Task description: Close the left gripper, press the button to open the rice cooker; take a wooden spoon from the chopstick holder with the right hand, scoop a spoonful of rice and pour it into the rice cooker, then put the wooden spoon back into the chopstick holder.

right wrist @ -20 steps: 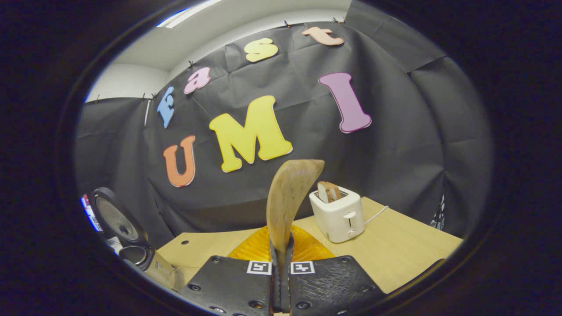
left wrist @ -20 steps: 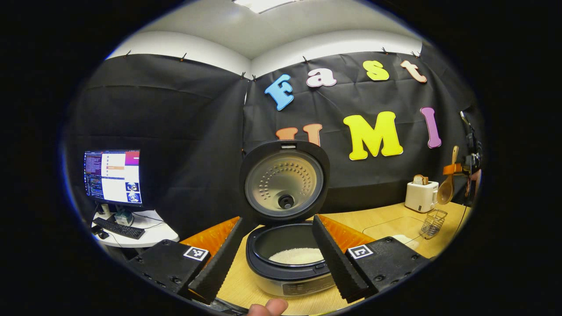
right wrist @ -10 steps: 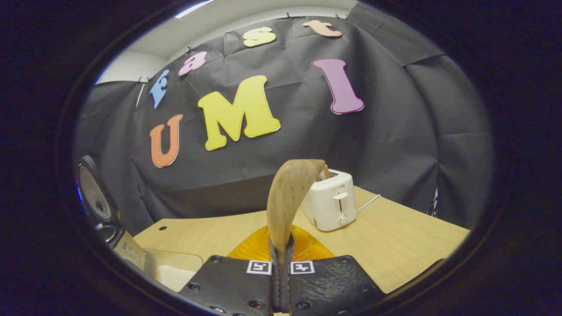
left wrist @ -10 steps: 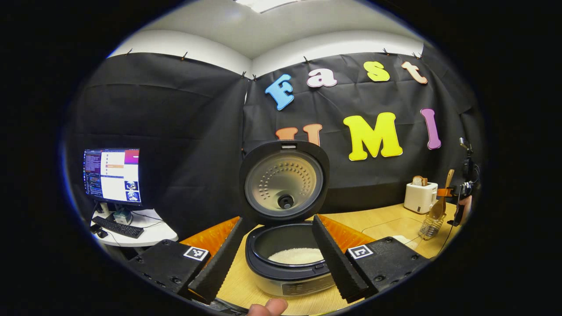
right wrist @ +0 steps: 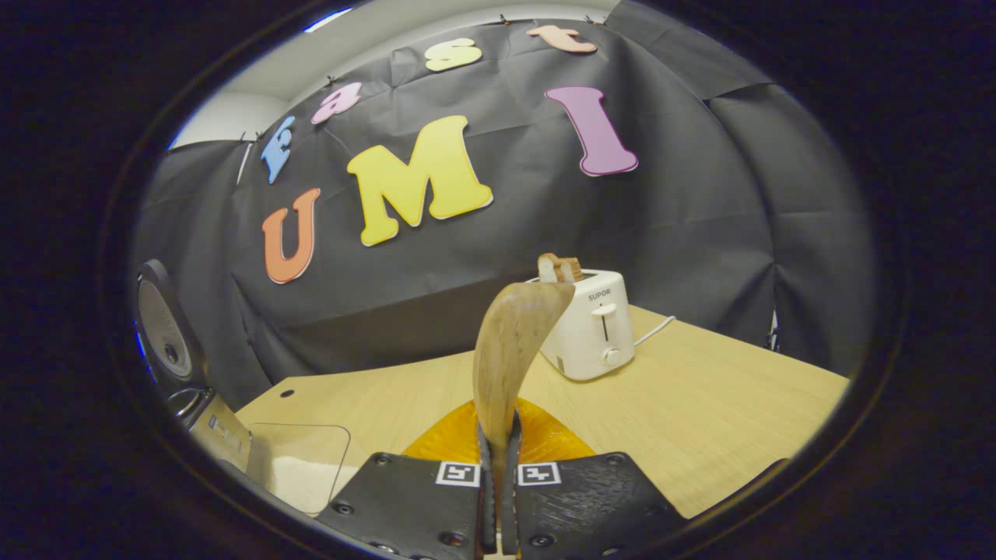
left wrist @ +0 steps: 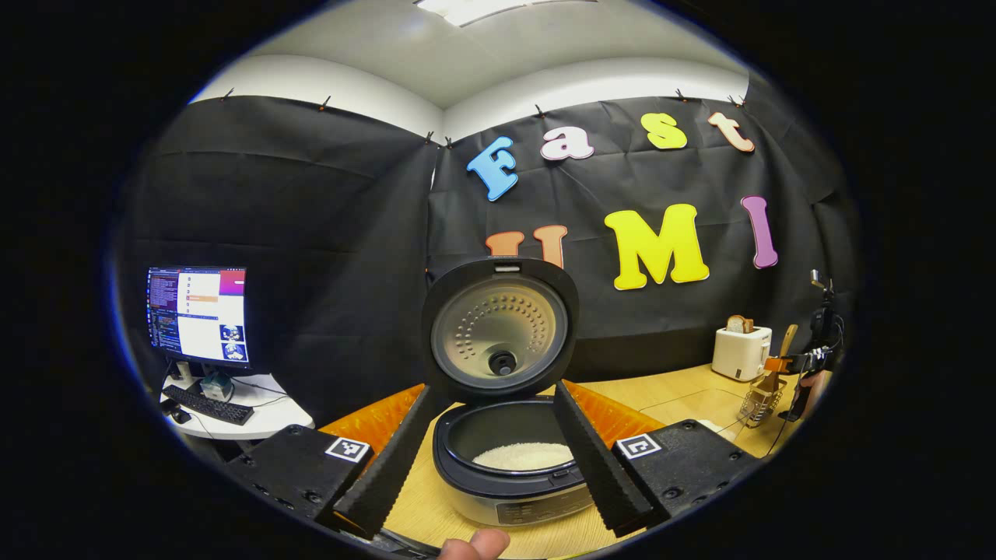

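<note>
- The left gripper [left wrist: 489, 459] hangs in front of the rice cooker [left wrist: 510, 467] with its fingers spread wide, grasping nothing; a fingertip [left wrist: 475, 543] of the person shows at the bottom edge.
- The cooker's lid [left wrist: 500, 327] stands open and upright, and white rice [left wrist: 523, 456] lies in the pot between the two fingers.
- The right gripper [right wrist: 498, 467] is clenched on the spoon [right wrist: 510, 350], both fingers pressing its handle; the bowl rises straight ahead of the camera.
- In the left gripper view, the spoon sits far right, lowered into the wire holder [left wrist: 760, 401], with the right gripper beside it.
- A clear box [right wrist: 299, 470] of rice lies low on the left of the right gripper view, on the table [right wrist: 700, 412].
- A toaster [right wrist: 587, 327] with bread stands behind the spoon, near the wall.
- A monitor [left wrist: 198, 315] glows at the far left on a side desk.
</note>
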{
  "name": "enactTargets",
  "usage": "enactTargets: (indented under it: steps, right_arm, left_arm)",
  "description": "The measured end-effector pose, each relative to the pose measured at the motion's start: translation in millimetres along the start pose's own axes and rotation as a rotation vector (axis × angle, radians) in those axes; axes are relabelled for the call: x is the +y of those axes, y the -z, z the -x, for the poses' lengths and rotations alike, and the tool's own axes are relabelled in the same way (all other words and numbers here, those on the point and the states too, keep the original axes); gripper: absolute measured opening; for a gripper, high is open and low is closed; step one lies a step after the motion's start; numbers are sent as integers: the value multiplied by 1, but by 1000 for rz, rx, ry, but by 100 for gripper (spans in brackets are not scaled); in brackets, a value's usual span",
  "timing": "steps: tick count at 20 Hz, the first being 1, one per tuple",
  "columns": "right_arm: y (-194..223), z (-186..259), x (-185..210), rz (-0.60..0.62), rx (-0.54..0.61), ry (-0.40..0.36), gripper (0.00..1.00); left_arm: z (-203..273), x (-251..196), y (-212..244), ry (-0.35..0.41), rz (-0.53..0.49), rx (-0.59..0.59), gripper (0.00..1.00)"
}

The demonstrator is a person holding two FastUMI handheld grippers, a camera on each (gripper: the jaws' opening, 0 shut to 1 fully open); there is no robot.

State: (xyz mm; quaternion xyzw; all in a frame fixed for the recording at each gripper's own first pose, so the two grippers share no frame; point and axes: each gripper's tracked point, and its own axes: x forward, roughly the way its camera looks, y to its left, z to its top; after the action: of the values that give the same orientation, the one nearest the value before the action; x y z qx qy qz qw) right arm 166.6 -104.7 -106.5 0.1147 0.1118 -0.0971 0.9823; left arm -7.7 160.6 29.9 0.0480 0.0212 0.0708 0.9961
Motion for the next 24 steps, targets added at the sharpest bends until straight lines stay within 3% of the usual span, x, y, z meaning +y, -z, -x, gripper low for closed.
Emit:
enactTargets:
  steps: [8, 13, 15, 16, 19, 20, 24]
  right_arm:
    - [-3, 6, 0, -6, -17, -26, 11]
    - [-6, 9, -6, 10, -29, -8, 41]
    - [-8, 11, -11, 27, -40, 10, 72]
    - [-6, 13, -11, 38, -41, 14, 81]
    - [-5, 18, -15, 81, -49, 21, 82]
    - [-7, 21, -15, 96, -58, 24, 88]
    - [-10, 36, -18, 105, -77, 31, 93]
  left_arm:
    - [0, -3, -3, 4, 6, -9, 99]
    - [1, -6, -4, 9, 13, -8, 99]
    - [1, -9, -4, 14, 7, -8, 99]
    - [1, -11, -5, 17, 4, -10, 99]
    - [2, -14, -4, 24, 2, -10, 99]
    - [2, -14, -5, 24, 0, -9, 99]
    - [0, -20, -3, 34, 23, 0, 99]
